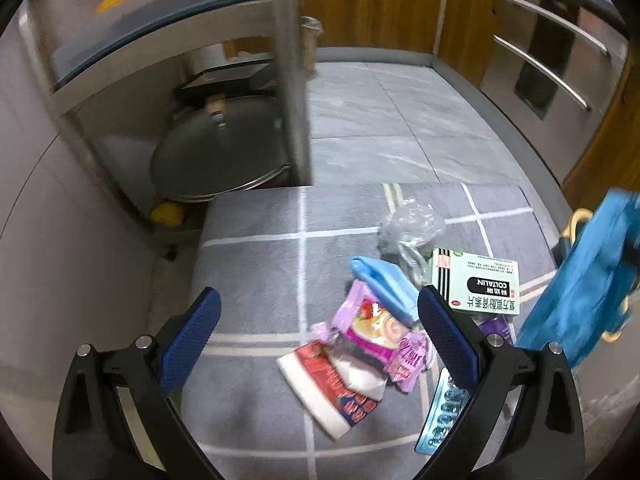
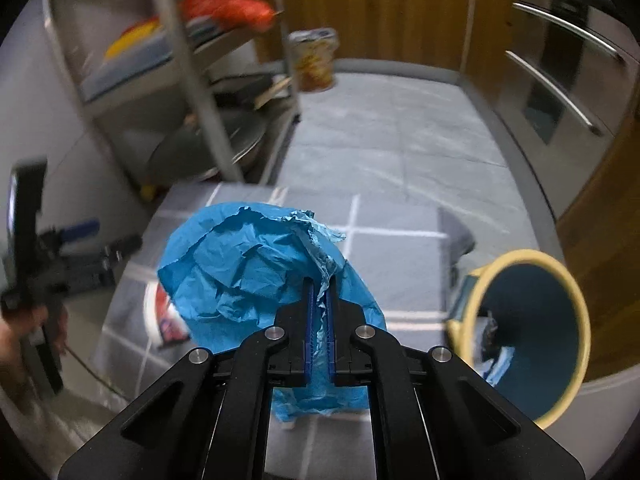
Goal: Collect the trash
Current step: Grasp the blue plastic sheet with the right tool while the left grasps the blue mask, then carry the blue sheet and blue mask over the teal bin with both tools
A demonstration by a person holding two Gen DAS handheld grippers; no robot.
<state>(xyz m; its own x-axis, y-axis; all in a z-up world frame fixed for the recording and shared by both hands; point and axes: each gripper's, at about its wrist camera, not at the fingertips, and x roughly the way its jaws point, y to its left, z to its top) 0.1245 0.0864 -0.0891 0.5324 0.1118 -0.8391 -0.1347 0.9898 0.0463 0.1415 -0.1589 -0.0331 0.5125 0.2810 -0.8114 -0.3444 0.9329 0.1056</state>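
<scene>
Left wrist view: left gripper point(image 1: 320, 320) is hanging with jaws spread wide over the grey mat point(image 1: 256, 264), nothing between the pads. Pink wrapper point(image 1: 380, 332) and red-white packet point(image 1: 336, 388) are lying just inside the right finger; medicine box point(image 1: 480, 284) and blister strip point(image 1: 440, 412) beyond it.

Right wrist view: right gripper point(image 2: 319, 280) is clamping crumpled blue paper point(image 2: 248, 276), jaws nearly together, paper hanging above the mat. Yellow-rimmed bin point(image 2: 576, 320) is sitting just right.
</scene>
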